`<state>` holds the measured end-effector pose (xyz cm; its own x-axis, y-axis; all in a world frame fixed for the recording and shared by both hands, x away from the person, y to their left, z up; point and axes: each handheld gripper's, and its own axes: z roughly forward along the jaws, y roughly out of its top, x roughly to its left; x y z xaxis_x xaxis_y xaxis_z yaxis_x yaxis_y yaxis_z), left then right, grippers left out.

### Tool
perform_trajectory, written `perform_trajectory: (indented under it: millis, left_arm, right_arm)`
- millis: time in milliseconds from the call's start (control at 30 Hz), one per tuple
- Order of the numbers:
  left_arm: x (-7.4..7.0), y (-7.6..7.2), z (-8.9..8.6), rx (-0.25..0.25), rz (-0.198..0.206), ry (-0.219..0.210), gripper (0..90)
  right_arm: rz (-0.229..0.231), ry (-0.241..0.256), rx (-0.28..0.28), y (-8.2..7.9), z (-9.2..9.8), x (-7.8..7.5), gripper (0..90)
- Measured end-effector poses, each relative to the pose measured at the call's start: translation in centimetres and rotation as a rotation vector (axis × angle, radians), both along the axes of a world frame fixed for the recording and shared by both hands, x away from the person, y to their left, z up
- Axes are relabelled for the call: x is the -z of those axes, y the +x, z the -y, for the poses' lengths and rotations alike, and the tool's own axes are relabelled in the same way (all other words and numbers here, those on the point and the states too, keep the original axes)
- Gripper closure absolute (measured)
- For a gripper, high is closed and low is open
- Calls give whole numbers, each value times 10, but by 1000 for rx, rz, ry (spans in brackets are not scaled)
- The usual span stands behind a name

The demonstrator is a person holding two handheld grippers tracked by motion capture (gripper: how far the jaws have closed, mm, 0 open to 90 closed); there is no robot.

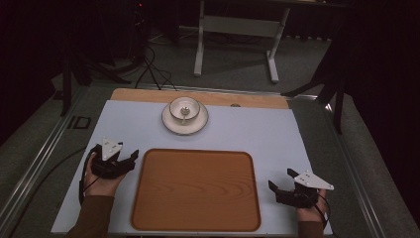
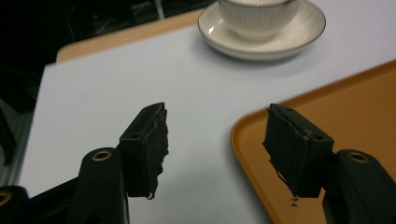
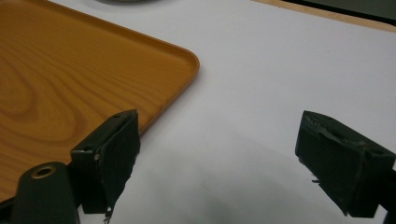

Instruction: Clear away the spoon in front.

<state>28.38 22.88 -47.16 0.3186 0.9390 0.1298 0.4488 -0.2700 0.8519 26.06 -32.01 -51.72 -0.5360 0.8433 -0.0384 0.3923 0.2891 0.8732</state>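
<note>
Both claws rest low on the desk with nothing held: the left claw (image 1: 130, 157) gapes wide at the wooden tray's (image 1: 195, 191) left edge, the right claw (image 1: 280, 186) equally spread near the desk's front right corner. The cup (image 1: 184, 110) sits on its saucer (image 1: 171, 124) near the desk's far edge, just beyond the tray. The sensible step, in my judgement, is carrying cup and saucer onto the tray: pinch the saucer's rim from the left, keep it level, and steady the opposite rim with the right claw so the cup does not slide.

Right gripper (image 3: 217, 158) jaws spread beside the wooden tray (image 3: 70, 79).
</note>
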Motion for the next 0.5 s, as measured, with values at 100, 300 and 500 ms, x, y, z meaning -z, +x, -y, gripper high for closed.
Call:
perform_trajectory:
  millis: [100,300,500]
  left_arm:
    - [-7,6,7,16,14,16,397]
    - [-16,17,18,39,26,37,398]
    - [-23,28,29,62,28,43,401]
  right_arm:
    - [-1,0,0,0,0,0,137]
    - [1,2,0,0,0,0,138]
    - [-1,3,-2,0,1,0,138]
